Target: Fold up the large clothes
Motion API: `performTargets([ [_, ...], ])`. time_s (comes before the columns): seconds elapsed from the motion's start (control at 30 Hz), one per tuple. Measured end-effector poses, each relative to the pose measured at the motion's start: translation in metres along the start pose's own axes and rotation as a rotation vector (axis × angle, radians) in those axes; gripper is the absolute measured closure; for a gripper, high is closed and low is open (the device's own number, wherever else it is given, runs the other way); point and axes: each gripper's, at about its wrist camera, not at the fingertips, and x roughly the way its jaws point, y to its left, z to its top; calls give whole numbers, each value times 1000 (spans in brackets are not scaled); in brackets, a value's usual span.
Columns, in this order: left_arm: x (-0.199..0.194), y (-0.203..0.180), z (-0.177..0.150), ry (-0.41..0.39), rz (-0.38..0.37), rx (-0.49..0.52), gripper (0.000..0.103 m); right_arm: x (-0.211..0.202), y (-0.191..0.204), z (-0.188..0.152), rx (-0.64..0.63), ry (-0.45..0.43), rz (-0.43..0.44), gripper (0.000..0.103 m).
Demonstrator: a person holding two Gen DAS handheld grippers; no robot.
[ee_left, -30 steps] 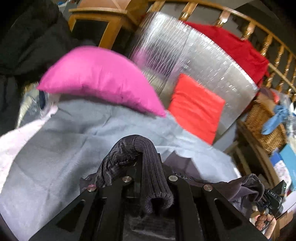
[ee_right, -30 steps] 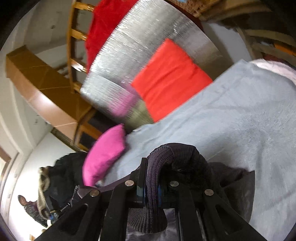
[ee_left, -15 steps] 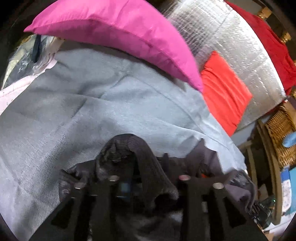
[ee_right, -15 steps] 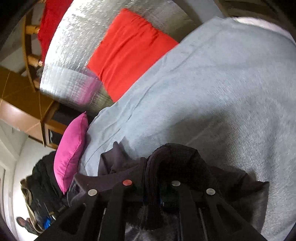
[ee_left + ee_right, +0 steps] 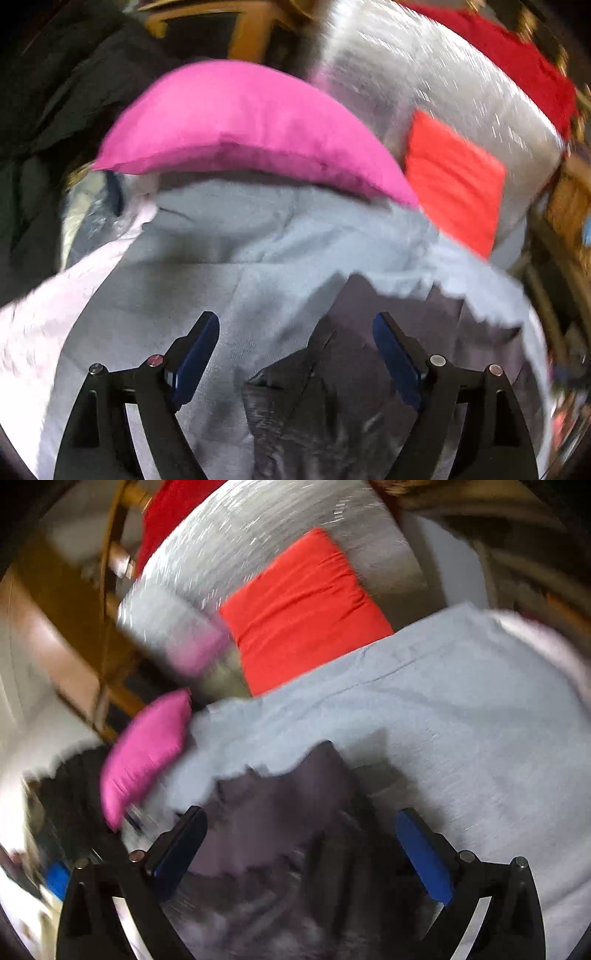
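Nearest, left gripper: jaws spread wide, nothing between the blue pads. Right gripper: likewise wide open, empty. Directly below and between both, the dark garment, lying crumpled on the grey blanket (ribbed edge not made out through the motion blur). In the right wrist view, the same dark garment bunched into a heap under the open jaws, its far corner peaked against the grey blanket.

Risks, judged from this layout:
- Uneven fold: fabric piled rather than flat, so any next fold likely to trap wrinkles or double layers unless spread first.
- Wrong layer caught: dark cloth resting straight on the soft blanket; a closing pinch aimed too deep likely to take blanket along with garment.
- Single-layer grab: edges hard to tell apart in the heap, so a pinch may lift only one ply and pull the pile open.
- Misjudged reach: strong blur in both views, hence edge positions uncertain.

Farther off, pink pillow lying on the blanket's far edge, close enough to crowd a garment spread forward. Beyond, red cushion leaning on a silver foil panel; a red cloth draped over a wooden railing at the back, well apart from the work.
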Motion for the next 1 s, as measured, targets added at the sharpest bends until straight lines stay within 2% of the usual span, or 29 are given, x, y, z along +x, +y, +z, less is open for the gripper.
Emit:
performTargets([
  [0.13,23,-23,-1,65,-67,171,18,24,17,-1,-203,75,-96,1],
  [0.27,50,-49,1,141,-127,287,18,60,16,4,-285,158,-131,5],
  [0.37,72,-60,4,226,-168,326,18,75,6,6,-282,181,-141,5],
  [0.47,83,-68,8,232,-153,356,18,82,5,5,-285,190,-113,5],
  [0.53,92,-67,11,240,-145,335,18,85,5,5,-291,202,-104,5],
  [0.6,99,-65,13,254,-147,302,18,90,7,6,-296,213,-98,12],
  [0.63,101,-66,13,258,-151,292,19,95,8,7,-294,225,-93,19],
  [0.67,103,-67,13,257,-159,289,30,98,9,8,-296,235,-94,25],
  [0.73,109,-72,10,262,-113,315,53,106,12,8,-308,253,-108,28],
  [0.77,112,-74,9,266,-103,327,82,110,13,8,-314,261,-118,39],
  [0.8,114,-75,8,274,-84,344,95,112,14,8,-321,267,-138,52],
  [0.83,111,-77,7,249,-72,363,96,114,16,8,-328,266,-160,79],
  [0.9,100,-77,10,201,-59,372,96,103,21,11,-346,234,-163,83],
  [0.97,91,-68,17,148,-62,326,96,81,27,17,-354,157,-143,85],
  [1.0,95,-59,20,145,-48,288,96,73,19,22,-316,119,-132,85],
])
